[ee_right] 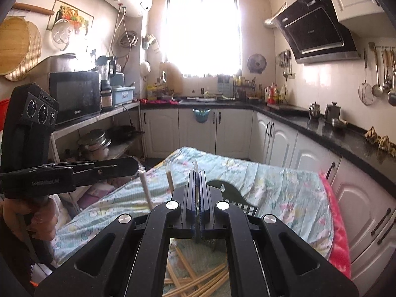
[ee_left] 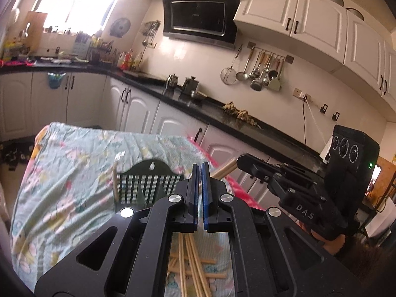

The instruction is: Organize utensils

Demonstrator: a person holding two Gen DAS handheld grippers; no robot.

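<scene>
My chopsticks [ee_left: 195, 264] are pale bamboo sticks, and most lie loose and crisscrossed in a heap on the flowered cloth [ee_left: 74, 173], on the near side of the dark green holder [ee_left: 148, 180]. The holder lies on the same cloth, its slotted grid showing. One chopstick [ee_left: 115, 180] stands nearly upright at the holder's left edge.

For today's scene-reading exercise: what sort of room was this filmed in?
A home kitchen, most likely: a range hood on the wall, ladles hanging from a rail, and a microwave on a shelf.
</scene>
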